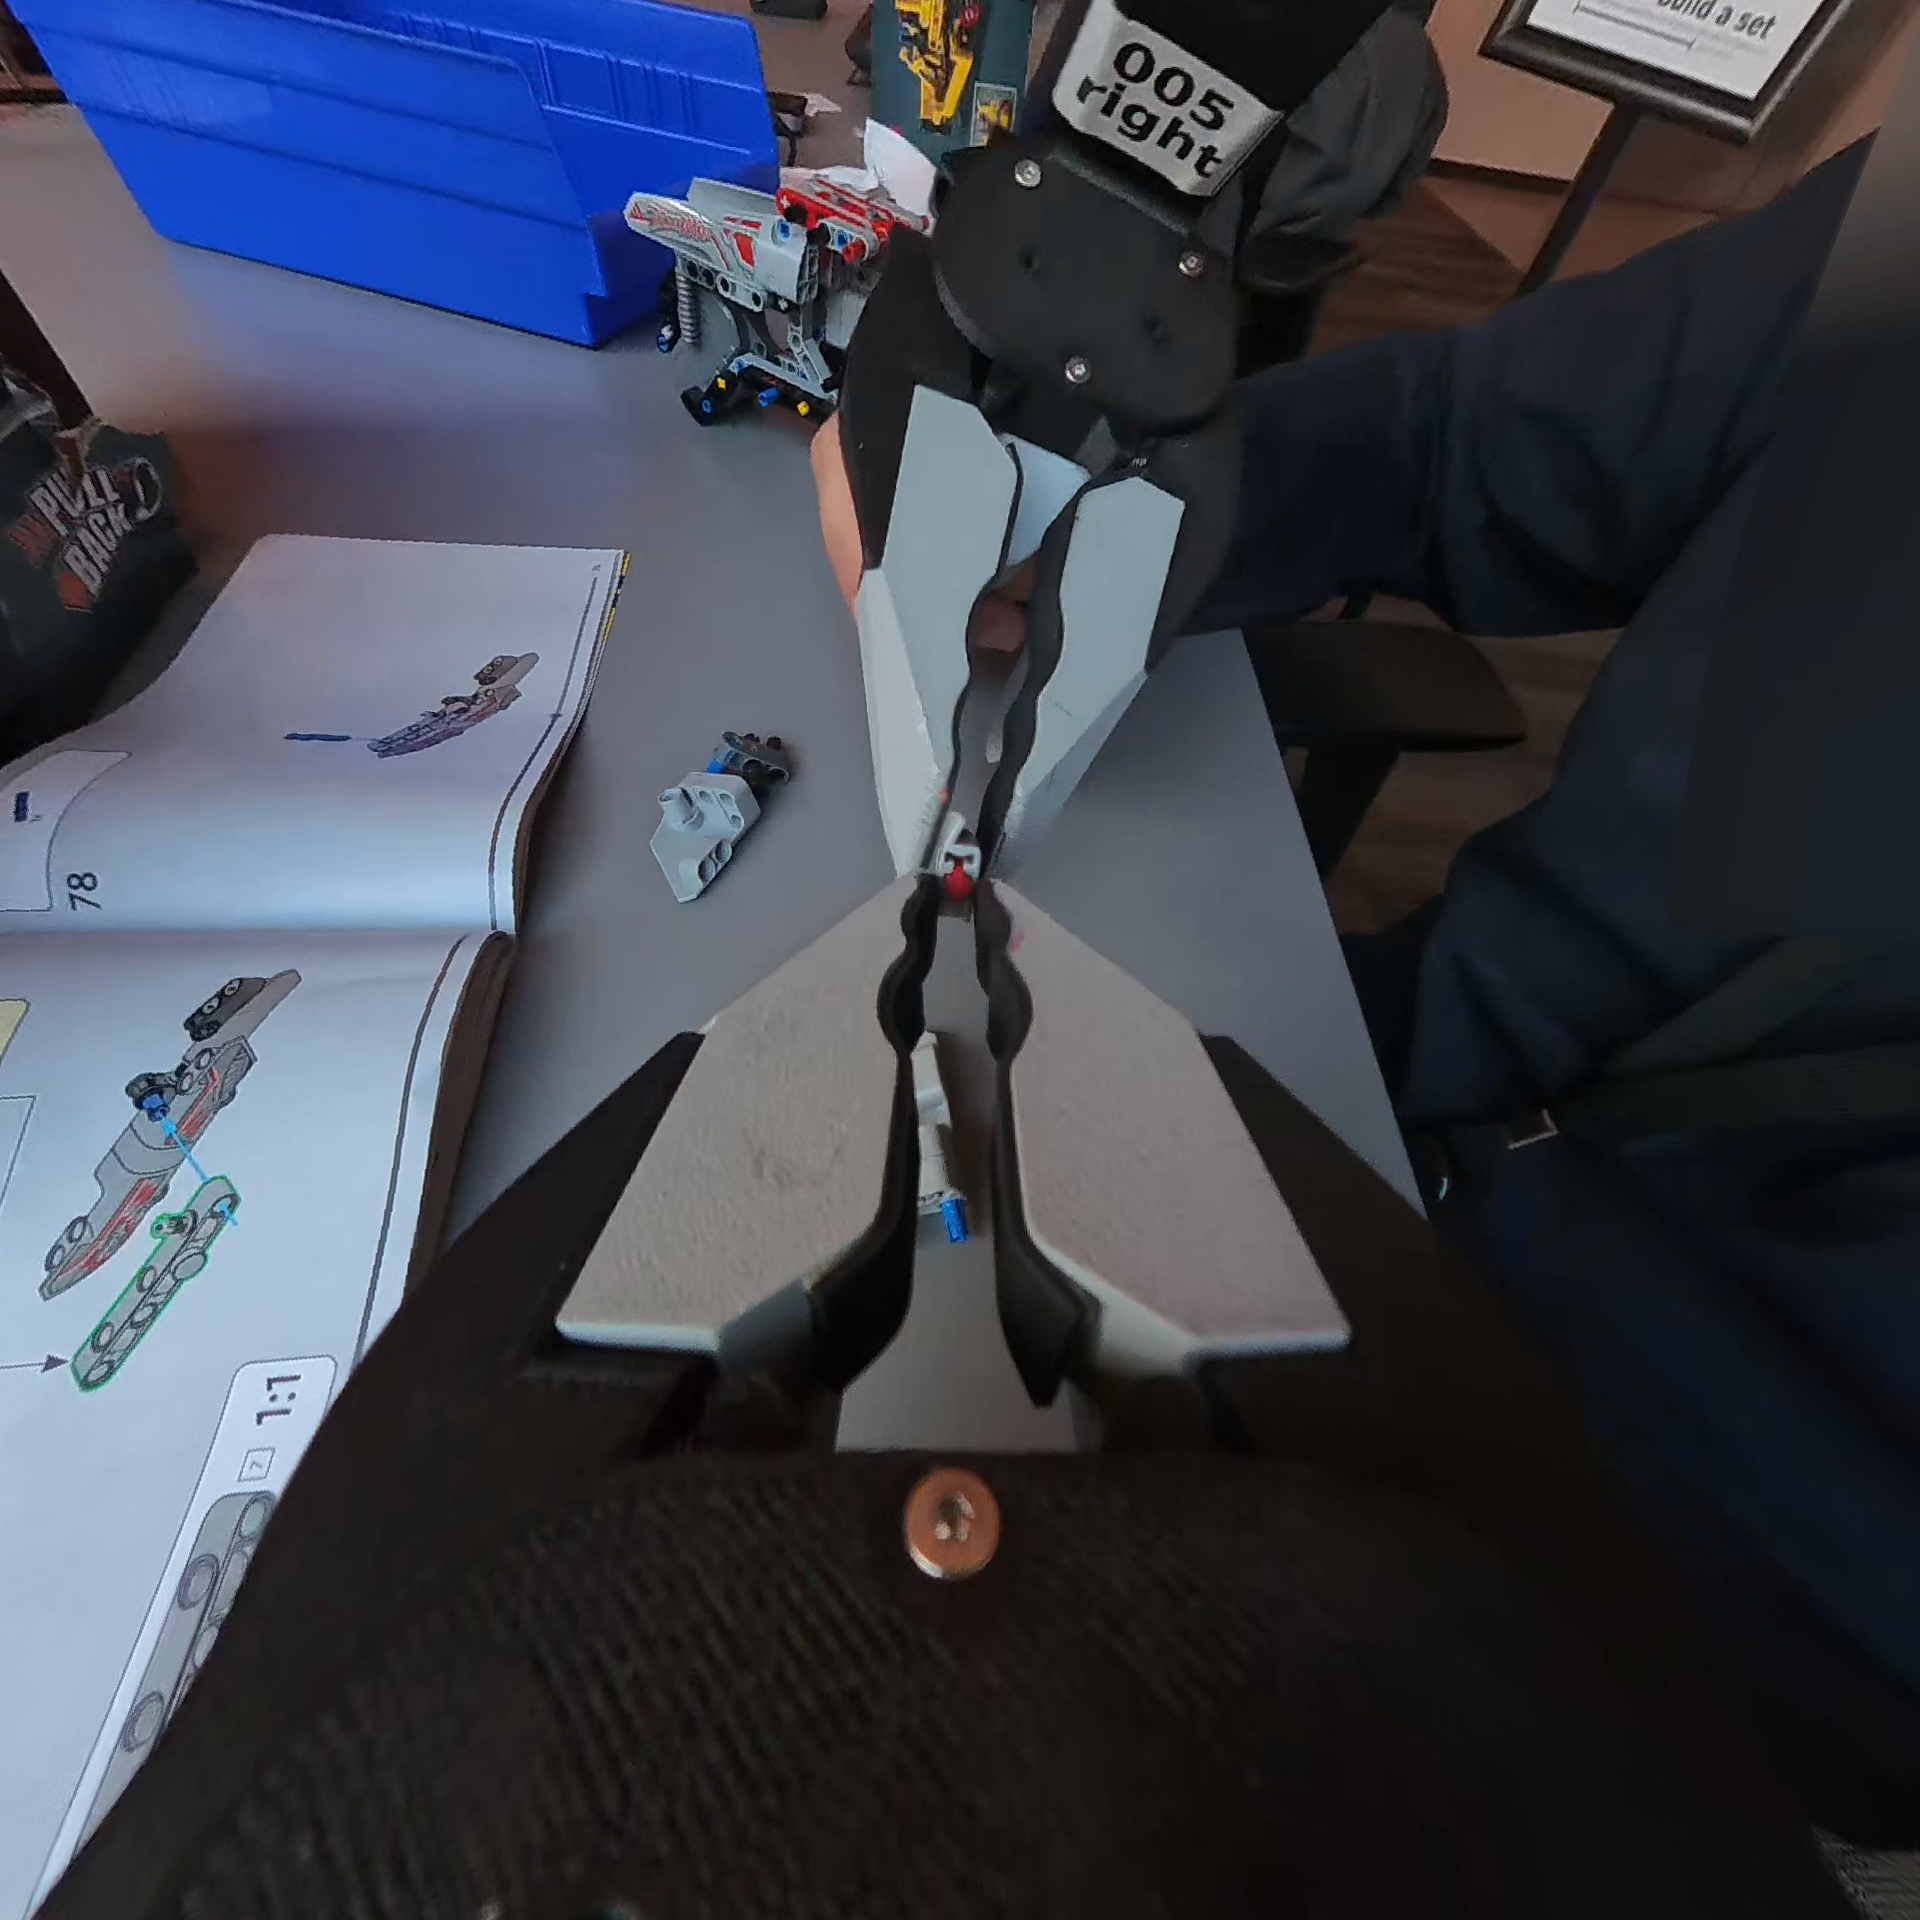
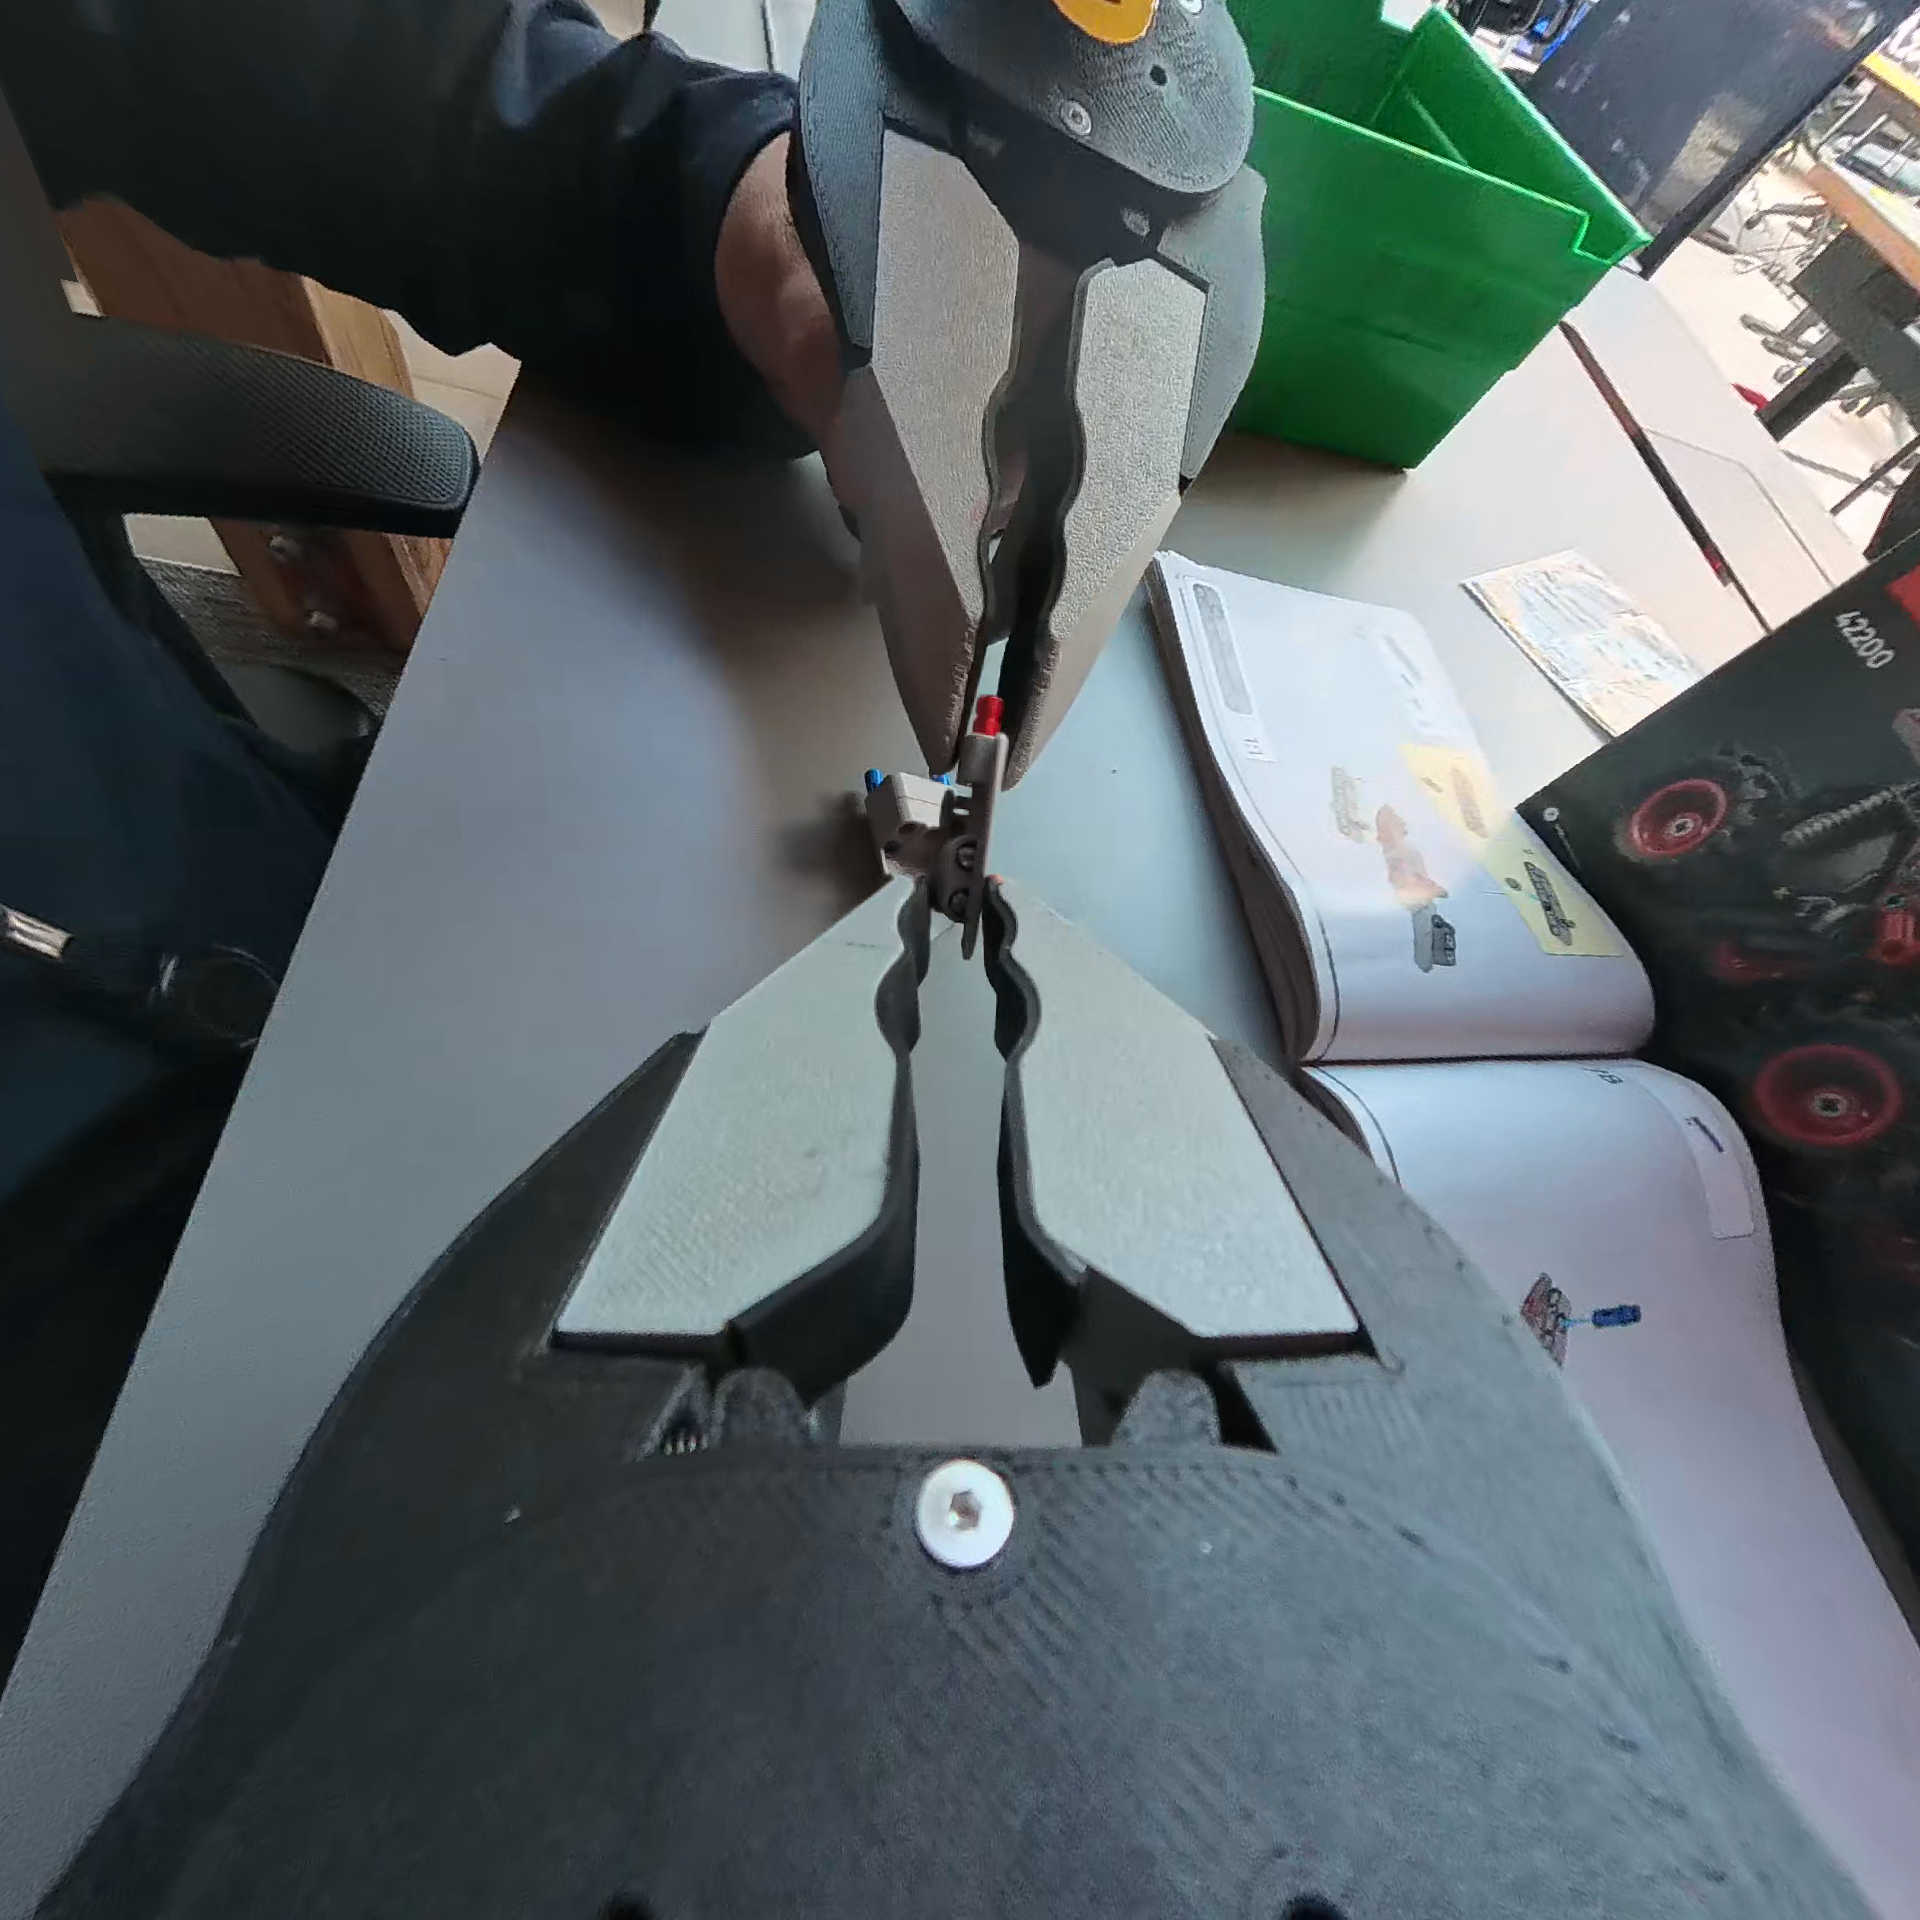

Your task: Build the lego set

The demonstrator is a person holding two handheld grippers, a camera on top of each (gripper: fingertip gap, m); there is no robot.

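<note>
Both grippers meet tip to tip above the grey table (image 1: 727, 520) on one small lego sub-assembly (image 2: 940, 831). It has a grey block with blue pins, a dark beam and a red pin (image 2: 987, 713). My left gripper (image 1: 951, 914) is shut on the end with the red pin; in the right wrist view it (image 2: 982, 743) comes down from the top. My right gripper (image 2: 961, 909) is shut on the dark beam end; in the left wrist view it (image 1: 961, 831) comes from above. The grey block with a blue pin (image 1: 940, 1143) shows through my left finger gap.
An open instruction booklet (image 1: 312, 831) lies left. A small grey sub-assembly (image 1: 717, 821) lies beside it. A part-built grey and red model (image 1: 769, 281) stands by a blue bin (image 1: 416, 135). A green bin (image 2: 1403, 260), the set box (image 2: 1766, 883) and a chair armrest (image 2: 260, 436) show.
</note>
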